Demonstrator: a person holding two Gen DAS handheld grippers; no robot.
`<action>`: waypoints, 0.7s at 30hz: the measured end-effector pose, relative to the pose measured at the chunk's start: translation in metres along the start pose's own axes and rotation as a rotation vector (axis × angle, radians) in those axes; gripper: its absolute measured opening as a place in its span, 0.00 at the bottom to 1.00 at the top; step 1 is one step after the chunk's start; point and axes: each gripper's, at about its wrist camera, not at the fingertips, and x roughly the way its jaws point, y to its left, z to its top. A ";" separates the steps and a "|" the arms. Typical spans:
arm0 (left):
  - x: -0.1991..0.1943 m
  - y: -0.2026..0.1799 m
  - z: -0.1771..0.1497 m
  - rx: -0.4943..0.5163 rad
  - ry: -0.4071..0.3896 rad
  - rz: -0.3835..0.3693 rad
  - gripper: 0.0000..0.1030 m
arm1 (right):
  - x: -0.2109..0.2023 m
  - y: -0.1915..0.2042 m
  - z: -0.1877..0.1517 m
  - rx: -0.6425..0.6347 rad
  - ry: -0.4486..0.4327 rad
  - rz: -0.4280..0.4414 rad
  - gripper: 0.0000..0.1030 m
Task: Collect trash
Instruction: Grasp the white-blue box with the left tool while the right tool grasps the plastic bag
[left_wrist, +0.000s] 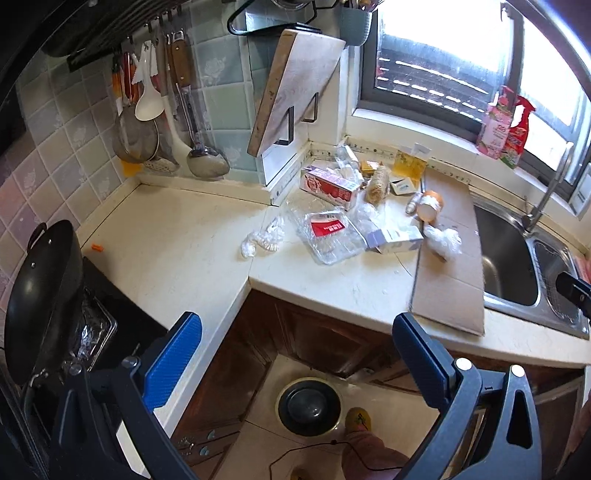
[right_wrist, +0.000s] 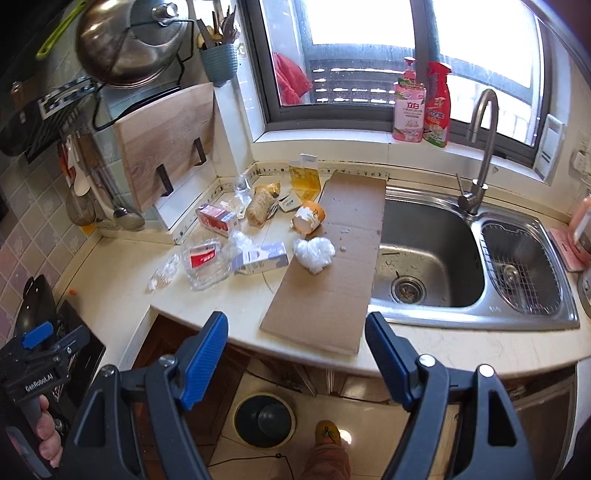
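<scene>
Bare counter (right_wrist: 110, 295) lies open on the near left, while wrappers, cartons and a clear tray (right_wrist: 205, 264) crowd the corner; a cardboard sheet (right_wrist: 325, 295) covers the strip beside the sink (right_wrist: 428, 258), under the tap (right_wrist: 480, 147).

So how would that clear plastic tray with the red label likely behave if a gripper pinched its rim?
The clear plastic tray looks thin and already crumpled, so it would probably flex or crackle rather than stay stiff. It appears empty, so likely very light. Its glossy surface may slip between the fingers.
</scene>
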 end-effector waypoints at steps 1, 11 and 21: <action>0.010 -0.004 0.010 -0.008 0.015 0.003 0.99 | 0.011 -0.004 0.011 -0.002 0.014 0.012 0.75; 0.090 -0.059 0.076 -0.037 0.108 0.034 0.99 | 0.109 -0.036 0.080 -0.057 0.124 0.085 0.75; 0.164 -0.123 0.114 0.178 0.149 0.027 0.99 | 0.205 -0.052 0.094 -0.088 0.270 0.168 0.75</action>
